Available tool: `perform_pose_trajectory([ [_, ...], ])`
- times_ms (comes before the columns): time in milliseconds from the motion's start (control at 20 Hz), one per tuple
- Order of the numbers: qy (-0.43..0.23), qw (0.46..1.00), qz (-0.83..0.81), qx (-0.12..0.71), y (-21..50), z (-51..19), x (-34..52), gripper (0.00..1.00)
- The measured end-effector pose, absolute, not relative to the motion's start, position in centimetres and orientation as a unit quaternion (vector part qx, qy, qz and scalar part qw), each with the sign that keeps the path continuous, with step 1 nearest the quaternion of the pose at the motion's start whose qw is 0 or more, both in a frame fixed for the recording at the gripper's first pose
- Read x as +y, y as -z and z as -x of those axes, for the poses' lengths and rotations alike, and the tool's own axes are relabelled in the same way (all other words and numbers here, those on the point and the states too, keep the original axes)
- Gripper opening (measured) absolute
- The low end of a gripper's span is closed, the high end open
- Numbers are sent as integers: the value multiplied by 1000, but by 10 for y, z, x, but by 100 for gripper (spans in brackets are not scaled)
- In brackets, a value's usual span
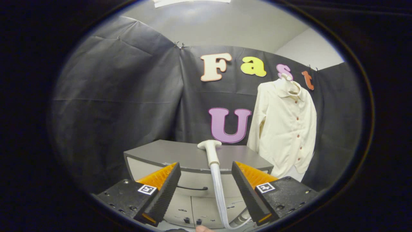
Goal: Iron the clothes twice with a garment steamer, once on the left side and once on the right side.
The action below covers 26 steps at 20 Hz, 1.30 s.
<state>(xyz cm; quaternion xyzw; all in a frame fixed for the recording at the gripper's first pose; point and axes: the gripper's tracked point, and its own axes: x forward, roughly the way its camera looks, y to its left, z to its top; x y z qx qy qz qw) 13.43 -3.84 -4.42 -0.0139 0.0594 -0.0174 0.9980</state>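
My claw (206,188) is open; the steamer head (210,151) on the cabinet (193,158) can slip if I grip its hose (219,190).

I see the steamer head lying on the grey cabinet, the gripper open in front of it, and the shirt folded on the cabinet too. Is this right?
One detail is wrong: the shirt is not folded on the cabinet; it hangs on a hanger against the booth wall, beside the cabinet. The gripper view shows this. The steamer head does lie on the cabinet, with the gripper open before it.
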Motion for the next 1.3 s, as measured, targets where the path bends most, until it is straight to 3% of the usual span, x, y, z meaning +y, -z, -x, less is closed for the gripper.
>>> perform_pose_trajectory([
  [950,-3,979,39,201,105,-297,-45,94],
  [1300,10,971,54,234,137,-332,-54,77],
])
